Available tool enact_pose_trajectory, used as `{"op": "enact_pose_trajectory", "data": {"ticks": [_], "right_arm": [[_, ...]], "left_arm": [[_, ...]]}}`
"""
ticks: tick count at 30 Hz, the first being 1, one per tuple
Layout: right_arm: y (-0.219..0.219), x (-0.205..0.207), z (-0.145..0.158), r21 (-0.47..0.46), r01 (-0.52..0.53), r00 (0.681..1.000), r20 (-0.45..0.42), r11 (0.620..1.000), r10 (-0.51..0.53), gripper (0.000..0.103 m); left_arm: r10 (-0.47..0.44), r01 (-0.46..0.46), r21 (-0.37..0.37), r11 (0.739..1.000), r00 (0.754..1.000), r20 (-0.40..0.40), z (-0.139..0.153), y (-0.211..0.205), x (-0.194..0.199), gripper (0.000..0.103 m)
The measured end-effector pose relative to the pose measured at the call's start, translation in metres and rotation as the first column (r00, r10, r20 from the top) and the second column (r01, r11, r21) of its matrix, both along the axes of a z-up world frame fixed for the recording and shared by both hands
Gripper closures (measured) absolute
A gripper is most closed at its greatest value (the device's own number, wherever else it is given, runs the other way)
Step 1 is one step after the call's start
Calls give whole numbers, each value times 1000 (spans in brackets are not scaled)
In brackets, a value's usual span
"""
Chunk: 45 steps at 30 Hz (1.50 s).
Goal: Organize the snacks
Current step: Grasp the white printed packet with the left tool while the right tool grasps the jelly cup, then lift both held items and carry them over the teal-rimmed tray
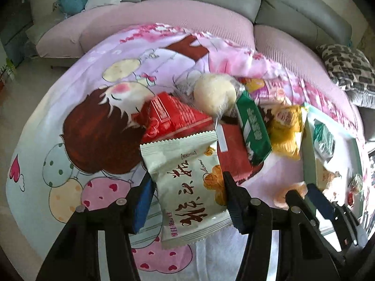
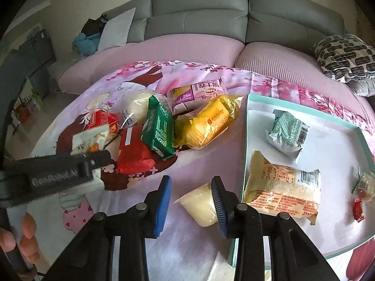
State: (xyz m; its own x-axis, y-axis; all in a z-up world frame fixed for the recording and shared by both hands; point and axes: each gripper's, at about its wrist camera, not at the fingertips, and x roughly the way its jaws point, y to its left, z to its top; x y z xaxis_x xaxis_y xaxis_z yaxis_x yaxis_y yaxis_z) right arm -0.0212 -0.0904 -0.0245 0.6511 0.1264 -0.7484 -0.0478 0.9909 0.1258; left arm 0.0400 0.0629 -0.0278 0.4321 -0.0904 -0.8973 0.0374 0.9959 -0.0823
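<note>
Left wrist view: the left gripper (image 1: 187, 201) is clamped on a white snack packet (image 1: 187, 187), both pads pressing its side edges, packet lifted clear of the cartoon-print cloth (image 1: 58, 140) on the bench. The right gripper (image 2: 191, 201) has its jaws part-closed w/ a pale jelly cup (image 2: 201, 205) between them; the right pad is at the cup's side, the left pad has a clear gap, so prob no grip yet, not pressing on both sides.

Landmark = the teal-rimmed tray (image 2: 304, 110). The pile of loose snacks lies left of the tray: yellow bag (image 2: 206, 124) nearest it, then green packet (image 2: 159, 131), red packet (image 2: 133, 157), round white bun (image 2: 136, 105), pink packet (image 2: 199, 91) behind. The jelly cup sits just beside the tray's near-left corner, outside it. Inside the tray already: a grey-green packet (image 2: 288, 133), a cream packet w/ red print (image 2: 281, 187), some small sweets (image 2: 358, 208) at its right edge.

Step in hand, as I read it: sorting mid-way, the white packet picked & due for the tray, cup being taken by the other gripper.

Next needs: carry the white packet right, over the tray rim, release on a bare patch; right gripper must finish closing on the cup, gently, it prob deforms, then lift it over the rim
</note>
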Motion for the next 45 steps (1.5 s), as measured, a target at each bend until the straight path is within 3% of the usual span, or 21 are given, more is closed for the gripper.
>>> {"op": "enact_pose_trajectory", "data": {"ticks": [6, 9, 10, 18, 27, 31, 35, 45], "right_arm": [[1, -1, -2, -1, -6, 1000, -8, 1000, 6, 61], [0, -2, -4, 33, -27, 999, -20, 999, 28, 43], [0, -3, -5, 36, -32, 999, -24, 999, 33, 43], [14, -4, -12, -77, -64, 997, -45, 995, 61, 38], [30, -3, -30, -267, -132, 990, -83, 955, 113, 45], [29, -3, -31, -275, -131, 990, -83, 952, 112, 48], [27, -2, -30, -295, -110, 993, -78, 949, 91, 65], [24, -4, -14, -248, -89, 996, -23, 965, 85, 66]], "left_arm": [[0, 0, -9, 1000, 1000, -23, -5, 2, 0, 44], [4, -5, -21, 1000, 999, -35, -7, 5, 1, 44], [6, -7, -25, 1000, 999, -39, -7, 5, 1, 44], [5, -9, -58, 998, 998, -66, -10, 9, 2, 44], [-4, -4, -96, 995, 997, -82, -13, 13, 5, 44], [-5, -4, -107, 994, 996, -85, -14, 14, 5, 44], [-2, -8, -113, 994, 996, -85, -13, 16, 5, 44], [0, -8, -113, 994, 997, -72, -9, 16, 6, 44]]}}
